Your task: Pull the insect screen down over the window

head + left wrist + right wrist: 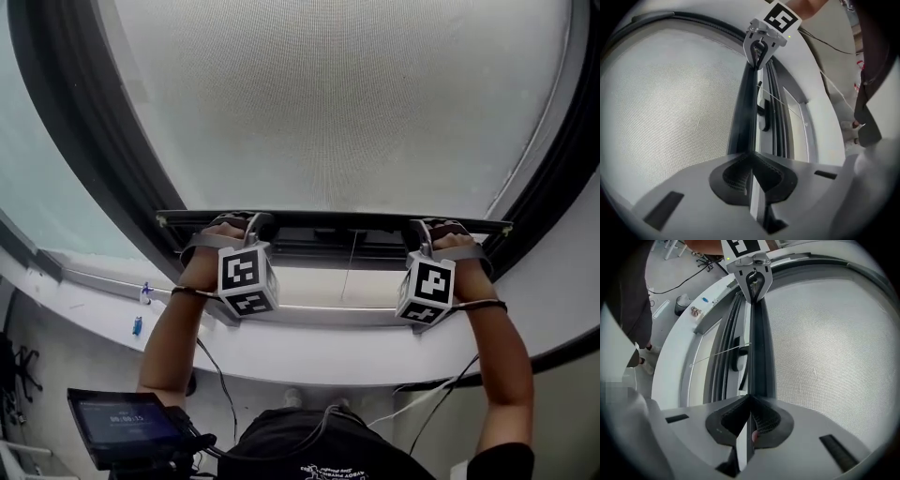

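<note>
The grey mesh insect screen (337,103) covers most of the window, and its dark bottom bar (337,223) hangs a little above the white sill (309,352). My left gripper (254,225) is shut on the bar's thin lip near its left end. My right gripper (419,229) is shut on the same lip near its right end. In the left gripper view the jaws (752,161) pinch the bar (746,112), with the mesh (670,108) to the left and the right gripper (761,47) at the far end. The right gripper view mirrors this: jaws (750,404), bar (759,348), mesh (825,343), left gripper (752,280).
A thin pull cord (349,267) hangs from the bar's middle above the lower window rail (309,311). A dark window handle (737,355) sits beside the bar. Small blue items (137,325) lie on the sill at the left. A screen device (122,424) and cables are below.
</note>
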The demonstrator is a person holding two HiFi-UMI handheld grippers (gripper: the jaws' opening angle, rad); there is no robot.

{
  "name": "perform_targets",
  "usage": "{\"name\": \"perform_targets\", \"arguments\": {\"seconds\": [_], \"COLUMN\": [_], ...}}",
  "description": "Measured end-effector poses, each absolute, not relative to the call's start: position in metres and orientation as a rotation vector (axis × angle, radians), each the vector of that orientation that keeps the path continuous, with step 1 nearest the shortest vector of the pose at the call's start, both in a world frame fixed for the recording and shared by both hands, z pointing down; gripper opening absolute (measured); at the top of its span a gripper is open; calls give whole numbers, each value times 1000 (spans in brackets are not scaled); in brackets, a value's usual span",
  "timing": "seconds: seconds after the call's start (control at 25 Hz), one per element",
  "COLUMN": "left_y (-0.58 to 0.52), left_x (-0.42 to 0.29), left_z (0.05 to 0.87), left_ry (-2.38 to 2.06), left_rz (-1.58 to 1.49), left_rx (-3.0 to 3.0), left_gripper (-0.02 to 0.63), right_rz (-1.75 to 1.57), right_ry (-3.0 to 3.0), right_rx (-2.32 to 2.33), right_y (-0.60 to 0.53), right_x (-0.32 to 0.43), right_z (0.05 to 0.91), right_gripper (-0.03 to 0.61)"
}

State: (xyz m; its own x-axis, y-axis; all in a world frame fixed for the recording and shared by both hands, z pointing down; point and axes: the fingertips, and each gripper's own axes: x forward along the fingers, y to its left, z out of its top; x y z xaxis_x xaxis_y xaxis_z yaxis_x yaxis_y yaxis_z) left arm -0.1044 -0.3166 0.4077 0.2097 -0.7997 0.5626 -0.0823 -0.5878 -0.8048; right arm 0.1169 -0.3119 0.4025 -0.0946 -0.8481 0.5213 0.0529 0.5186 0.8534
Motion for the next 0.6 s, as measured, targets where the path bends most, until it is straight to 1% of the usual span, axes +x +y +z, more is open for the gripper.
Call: {"name": "perform_targets", "arguments": {"seconds": [0.6], "left_y": [-319], "left_x": [-99], "left_z": [429], "left_ry": [825], "left_rz": [-1429], "left_rx": [-1892], "left_gripper": [12], "right_rz": [-847], "right_ry": [-1493], "right_rx": [690], "right_y": [-315], "right_x": [123], "right_z": [425], "right_gripper": [18]}}
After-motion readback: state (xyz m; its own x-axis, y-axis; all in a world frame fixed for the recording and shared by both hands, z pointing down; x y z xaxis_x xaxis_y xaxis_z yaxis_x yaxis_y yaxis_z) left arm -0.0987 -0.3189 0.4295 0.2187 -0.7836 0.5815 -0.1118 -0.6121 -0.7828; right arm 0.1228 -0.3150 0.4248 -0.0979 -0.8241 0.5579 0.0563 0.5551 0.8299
